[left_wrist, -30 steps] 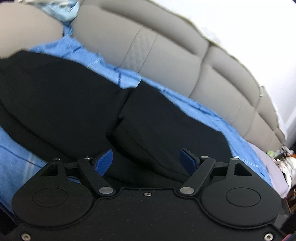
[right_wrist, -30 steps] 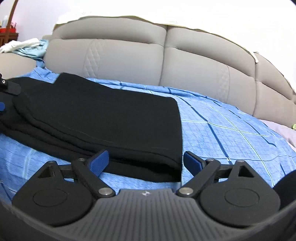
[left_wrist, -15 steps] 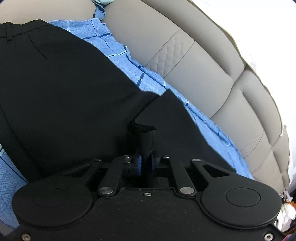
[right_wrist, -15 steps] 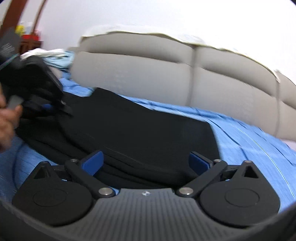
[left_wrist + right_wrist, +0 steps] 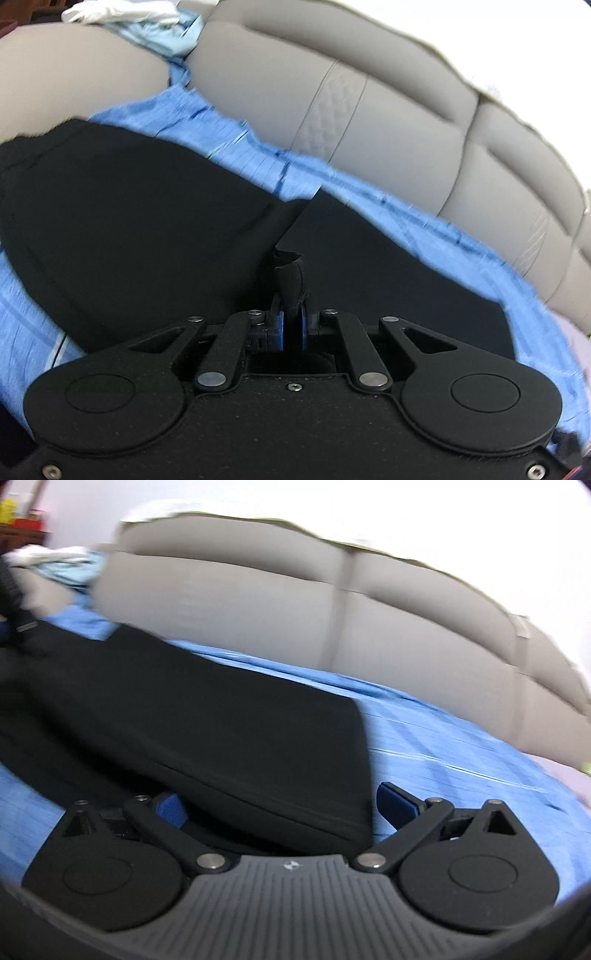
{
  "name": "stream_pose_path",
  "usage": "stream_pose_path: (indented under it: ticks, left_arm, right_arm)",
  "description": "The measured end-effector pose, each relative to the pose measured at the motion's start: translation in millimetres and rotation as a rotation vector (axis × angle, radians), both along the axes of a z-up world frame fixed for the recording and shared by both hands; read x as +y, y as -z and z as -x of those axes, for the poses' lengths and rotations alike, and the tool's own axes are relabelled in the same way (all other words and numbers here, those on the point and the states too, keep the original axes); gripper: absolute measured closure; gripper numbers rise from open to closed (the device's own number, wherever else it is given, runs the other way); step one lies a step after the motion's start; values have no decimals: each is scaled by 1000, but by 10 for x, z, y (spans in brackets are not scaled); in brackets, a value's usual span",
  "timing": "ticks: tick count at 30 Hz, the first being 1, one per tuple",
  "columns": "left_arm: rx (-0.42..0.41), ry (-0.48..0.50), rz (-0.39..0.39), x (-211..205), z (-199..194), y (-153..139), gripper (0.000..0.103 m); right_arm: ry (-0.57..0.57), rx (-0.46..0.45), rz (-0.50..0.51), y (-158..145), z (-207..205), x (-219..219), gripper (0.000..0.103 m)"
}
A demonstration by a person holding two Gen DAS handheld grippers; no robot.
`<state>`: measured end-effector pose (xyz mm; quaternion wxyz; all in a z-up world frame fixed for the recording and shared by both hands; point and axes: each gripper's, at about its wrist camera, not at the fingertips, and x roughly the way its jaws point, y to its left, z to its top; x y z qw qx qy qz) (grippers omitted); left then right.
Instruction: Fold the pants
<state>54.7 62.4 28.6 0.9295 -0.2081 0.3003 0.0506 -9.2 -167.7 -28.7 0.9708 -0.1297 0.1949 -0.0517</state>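
Left gripper (image 5: pixel 291 326) clenched on a bunched fold of the black pants (image 5: pixel 129 229). Right gripper (image 5: pixel 286 805) spread wide, the pants' hem (image 5: pixel 303 786) sitting between its fingers, contact unclear in the blur. Pants lie on the blue sheet (image 5: pixel 461 746); grey headboard (image 5: pixel 369 122) at 12 o'clock.

The matte black plastic left gripper (image 5: pixel 291 326) is showing blue finger pads and silver screws; the right gripper (image 5: pixel 280 805) is carrying a ribbed grey base.
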Motion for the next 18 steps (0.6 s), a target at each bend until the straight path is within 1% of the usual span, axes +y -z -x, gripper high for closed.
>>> stream_pose_path:
  ticks: [3, 4, 6, 8, 10, 12, 16, 18]
  left_arm:
    - [36, -7, -7, 2, 53, 132, 95]
    - [42, -8, -5, -1, 70, 158, 96]
    - [36, -2, -22, -24, 91, 177, 95]
    - [35, 5, -50, -82, 103, 175, 95]
    - [40, 7, -76, -118, 97, 192, 95]
    - [36, 13, -80, -131, 105, 207, 95]
    - [35, 28, -103, -173, 123, 211, 93]
    - [34, 31, -128, -208, 121, 217, 92]
  right_arm:
    - [138, -4, 31, -13, 46, -301, 0]
    - [172, 6, 18, -32, 45, -389, 0]
    - [237, 5, -12, -83, 64, -519, 4]
    - [222, -3, -28, -125, 101, -586, 4]
    - [209, -6, 20, -113, 134, -552, 4]
    - [195, 7, 54, -75, 131, -533, 4]
    - [207, 24, -21, -86, 110, -640, 3]
    - [218, 33, -34, -77, 84, -637, 0]
